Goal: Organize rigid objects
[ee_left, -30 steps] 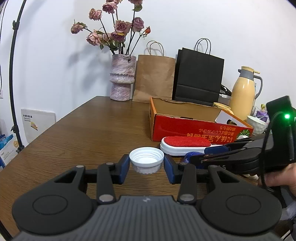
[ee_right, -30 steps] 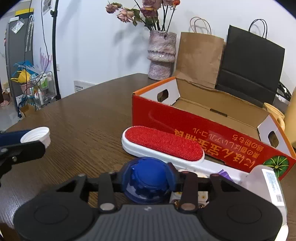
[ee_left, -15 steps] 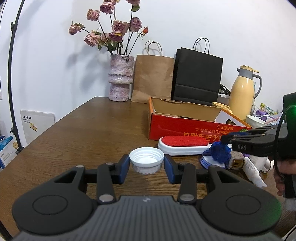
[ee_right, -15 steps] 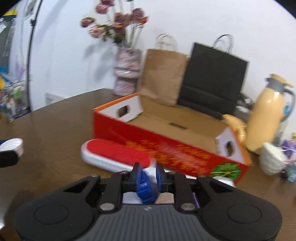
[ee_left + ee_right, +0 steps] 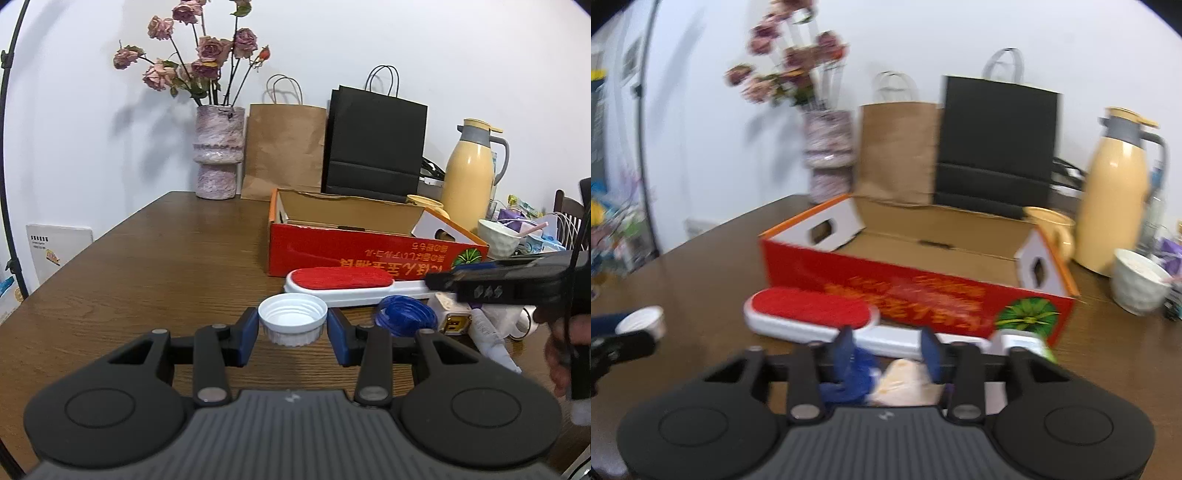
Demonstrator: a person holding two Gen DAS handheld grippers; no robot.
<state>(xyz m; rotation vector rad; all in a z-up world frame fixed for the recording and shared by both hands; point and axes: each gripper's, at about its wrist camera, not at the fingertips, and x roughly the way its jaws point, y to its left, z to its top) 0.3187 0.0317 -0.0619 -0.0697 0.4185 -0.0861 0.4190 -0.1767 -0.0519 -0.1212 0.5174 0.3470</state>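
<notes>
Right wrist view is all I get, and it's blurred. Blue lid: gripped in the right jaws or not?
Observer: Not gripped. In the left wrist view the blue lid lies flat on the table. The right gripper is above it. Its jaws have just been opening, and the lid sits below them, not pinched.
Operator: Left side, is the white cap held?
Observer: Yes. The left gripper is shut on the white cap, which is open side up with a pad on each flank.
Operator: Anything crowding the lid?
Observer: A white tube lies on the table just right of it, partly under the right gripper.
</notes>
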